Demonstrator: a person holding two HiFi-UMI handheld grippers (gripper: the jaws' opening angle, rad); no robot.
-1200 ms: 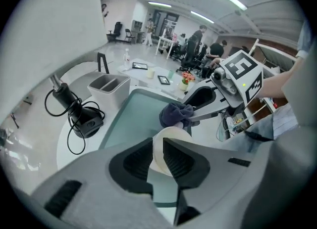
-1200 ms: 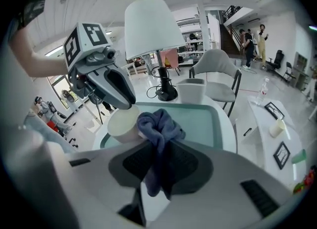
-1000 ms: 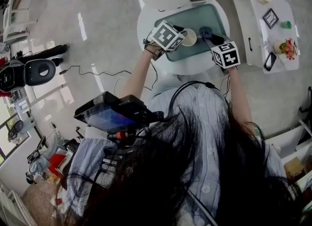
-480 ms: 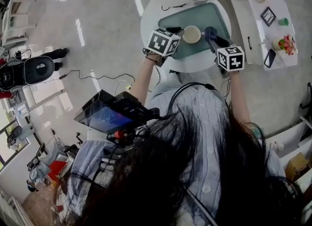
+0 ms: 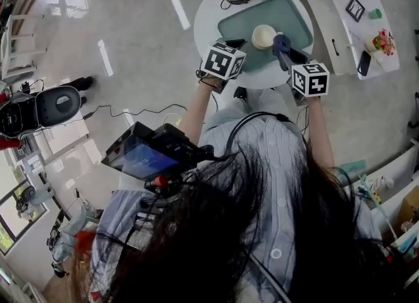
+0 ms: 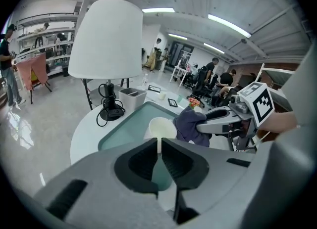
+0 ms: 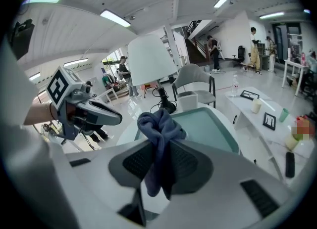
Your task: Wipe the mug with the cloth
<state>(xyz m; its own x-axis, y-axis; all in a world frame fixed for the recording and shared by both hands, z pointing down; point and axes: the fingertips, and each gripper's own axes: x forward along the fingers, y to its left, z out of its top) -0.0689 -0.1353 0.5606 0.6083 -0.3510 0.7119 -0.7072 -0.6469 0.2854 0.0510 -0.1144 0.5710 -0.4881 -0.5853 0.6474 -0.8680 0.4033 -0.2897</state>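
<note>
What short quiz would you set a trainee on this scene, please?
1. Multiple choice: what do the jaws of the right gripper clamp? A) a sponge B) a cloth C) a spoon
2. True or false: the mug lies tipped over on the floor.
3. Fill in: the mug stands upright on a teal ___.

Key: 1 B, the cloth hangs bunched between the jaws. 2 False. 3 tray, on the round white table.
</note>
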